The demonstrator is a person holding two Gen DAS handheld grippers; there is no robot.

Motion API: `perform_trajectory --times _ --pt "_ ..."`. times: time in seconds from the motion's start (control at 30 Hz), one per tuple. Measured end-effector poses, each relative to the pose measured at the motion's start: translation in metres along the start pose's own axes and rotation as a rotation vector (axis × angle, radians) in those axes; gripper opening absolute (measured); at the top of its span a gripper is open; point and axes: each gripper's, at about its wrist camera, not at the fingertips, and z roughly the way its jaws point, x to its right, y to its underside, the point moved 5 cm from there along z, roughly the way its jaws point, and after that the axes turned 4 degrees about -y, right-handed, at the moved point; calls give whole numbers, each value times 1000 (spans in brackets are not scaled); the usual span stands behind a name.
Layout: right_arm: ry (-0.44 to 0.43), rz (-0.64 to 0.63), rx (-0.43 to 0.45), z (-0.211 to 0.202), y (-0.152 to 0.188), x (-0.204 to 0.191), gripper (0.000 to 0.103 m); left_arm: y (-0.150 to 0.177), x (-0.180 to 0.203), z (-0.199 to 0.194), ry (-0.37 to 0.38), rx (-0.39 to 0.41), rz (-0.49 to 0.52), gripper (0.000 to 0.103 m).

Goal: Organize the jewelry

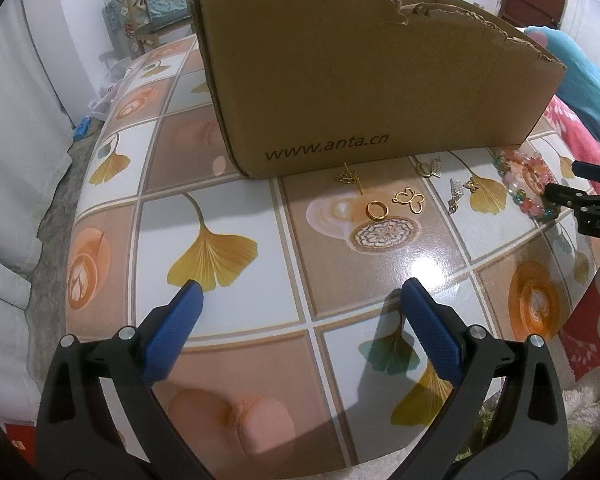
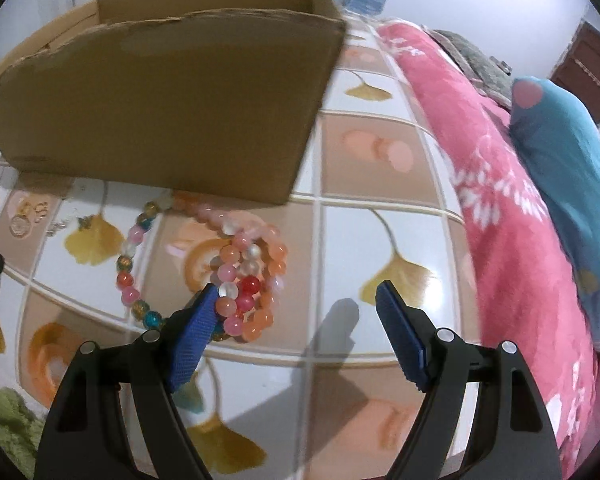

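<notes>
Small gold jewelry lies on the table in front of a cardboard box (image 1: 340, 76): a gold ring (image 1: 377, 210), a butterfly pendant (image 1: 410, 199), a gold pin (image 1: 352, 179) and silver earrings (image 1: 456, 192). Beaded bracelets (image 2: 244, 276) in pink, orange and teal lie at the right; they also show in the left wrist view (image 1: 528, 184). My left gripper (image 1: 300, 300) is open and empty, well short of the ring. My right gripper (image 2: 296, 300) is open, its left fingertip touching the bracelets. The box (image 2: 160, 96) stands just behind them.
The table (image 1: 228, 184) has a glossy tile-pattern cover with ginkgo leaves. A pink blanket (image 2: 500, 184) and a blue cushion (image 2: 568, 168) lie along its right side. A wooden chair (image 1: 152, 12) stands at the back left.
</notes>
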Motion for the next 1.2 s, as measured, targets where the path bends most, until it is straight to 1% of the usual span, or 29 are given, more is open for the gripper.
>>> perform_trajectory --times 0.07,0.23,0.3,0.37,0.4,0.43,0.47,0.5,0.57,0.63,0.77,0.97,1.1,1.17,1.2 --pt "-27 15 5 -3 1 2 77 0 0 0 0 -1 0 96" --pt "-194 65 104 -29 -12 0 77 -1 0 0 1 -4 0 96" --pt "-287 89 138 -38 -19 -7 77 -1 1 0 0 -2 0 96" --pt "-418 122 155 -41 -30 -19 77 0 1 -1 1 -2 0 96" --pt "-450 129 155 -40 -33 -23 73 0 1 0 1 -2 0 96" --pt "-511 139 148 -37 -38 -32 69 0 1 0 1 -2 0 96" --pt "-556 147 138 -33 -44 -39 63 0 1 0 1 -2 0 96" --pt "-602 153 127 -29 -51 -49 59 0 1 0 1 -1 -1 96" --pt "-668 152 119 -25 -60 -63 51 0 1 -1 0 -2 -1 96" --pt "-715 156 120 -22 -71 -73 50 0 2 -1 0 -4 -2 96" --pt "-743 170 114 -13 -84 -77 47 -1 2 -1 0 -7 -2 96" --pt "-755 181 124 -14 -79 -82 47 1 2 -2 5 11 4 96" --pt "-719 153 139 -20 -68 -72 47 1 2 -4 1 11 16 96" --pt "-700 136 143 -25 -59 -65 47 -1 3 -9 4 43 22 96" --pt "-686 125 138 -26 -52 -61 47 -2 5 -14 22 68 27 95"
